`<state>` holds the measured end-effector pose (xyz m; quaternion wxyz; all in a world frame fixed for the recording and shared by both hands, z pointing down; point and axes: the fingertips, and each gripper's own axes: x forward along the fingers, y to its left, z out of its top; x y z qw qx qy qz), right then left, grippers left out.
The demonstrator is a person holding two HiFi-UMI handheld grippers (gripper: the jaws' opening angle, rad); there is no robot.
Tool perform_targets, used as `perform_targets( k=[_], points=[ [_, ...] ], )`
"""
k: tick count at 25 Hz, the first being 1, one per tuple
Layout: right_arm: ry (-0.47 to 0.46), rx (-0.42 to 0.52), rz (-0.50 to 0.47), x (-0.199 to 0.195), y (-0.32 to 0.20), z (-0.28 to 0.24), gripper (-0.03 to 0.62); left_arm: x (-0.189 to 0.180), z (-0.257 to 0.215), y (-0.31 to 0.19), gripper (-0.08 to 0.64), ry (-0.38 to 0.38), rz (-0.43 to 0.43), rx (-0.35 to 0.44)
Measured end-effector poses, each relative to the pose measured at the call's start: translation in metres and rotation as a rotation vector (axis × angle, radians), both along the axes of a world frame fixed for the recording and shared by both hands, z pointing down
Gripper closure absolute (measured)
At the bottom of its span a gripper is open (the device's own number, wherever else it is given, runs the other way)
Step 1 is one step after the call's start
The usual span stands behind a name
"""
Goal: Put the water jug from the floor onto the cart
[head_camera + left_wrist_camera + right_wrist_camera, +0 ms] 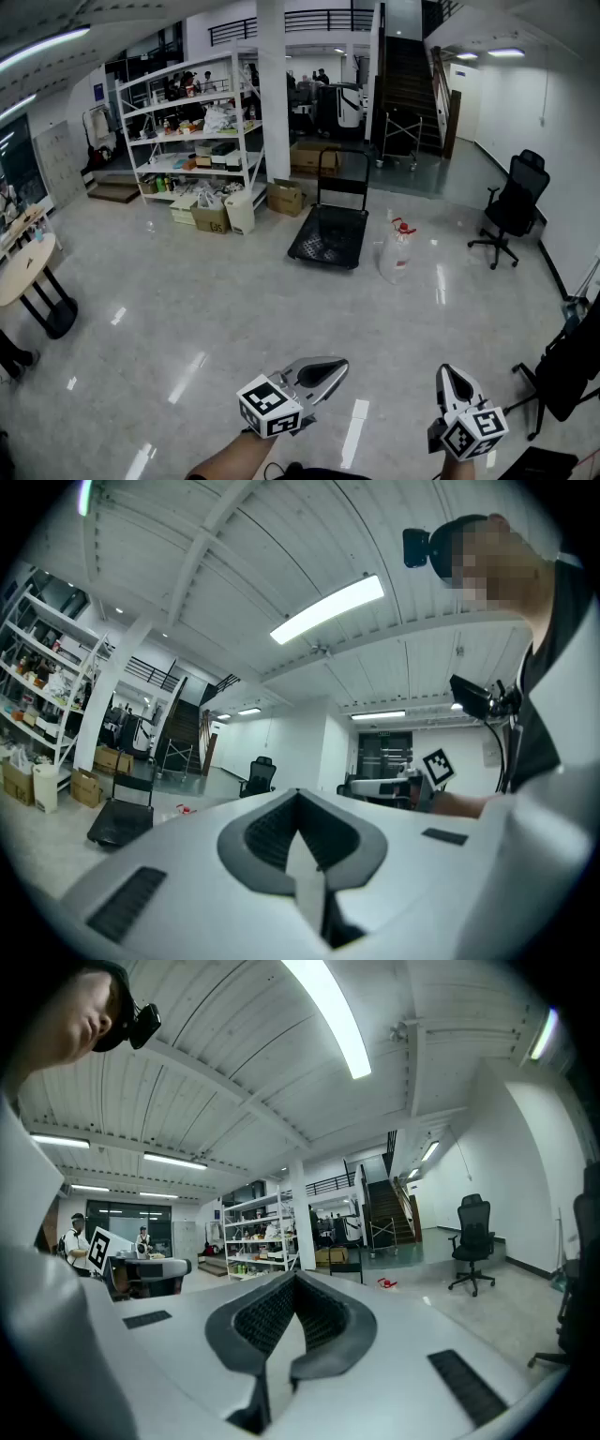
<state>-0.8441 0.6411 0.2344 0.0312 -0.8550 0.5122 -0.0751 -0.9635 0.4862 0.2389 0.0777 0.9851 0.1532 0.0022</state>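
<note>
water jug (pixel 397 251) upright, cap up, beside cart (pixel 328 236) | left tongs (pixel 337 367) closed, empty | right tongs (pixel 451 373) closed, empty

- Well ahead of me stands the cart (pixel 330 234), with the water jug (pixel 397 251) just beside it on its right.
- A shelf unit (pixel 187 131) stands behind and left of the cart, with boxes (pixel 286 199) between them.
- An office chair (pixel 511 208) stands far right, and a round table (pixel 23 267) far left.
</note>
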Motion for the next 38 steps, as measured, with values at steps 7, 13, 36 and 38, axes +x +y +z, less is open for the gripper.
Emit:
perform_targets(
  k=[7,13,36,38],
  points=[
    [-0.002,0.017,0.006,0.0,-0.003,-0.005,0.598,0.0,-0.009,-0.003,0.56,0.02,-0.009,0.031],
    [0.005,0.005,0.007,0.003,-0.009,-0.001,0.598,0.003,0.001,-0.005,0.56,0.009,0.003,0.022],
    [0.023,-0.03,0.018,0.004,-0.047,0.007,0.598,0.007,0.014,-0.033,0.56,-0.01,0.05,0.026],
    [0.002,-0.008,0.019,0.005,-0.049,0.006,0.598,0.006,0.014,-0.036,0.56,-0.007,0.054,0.026]
  ],
)
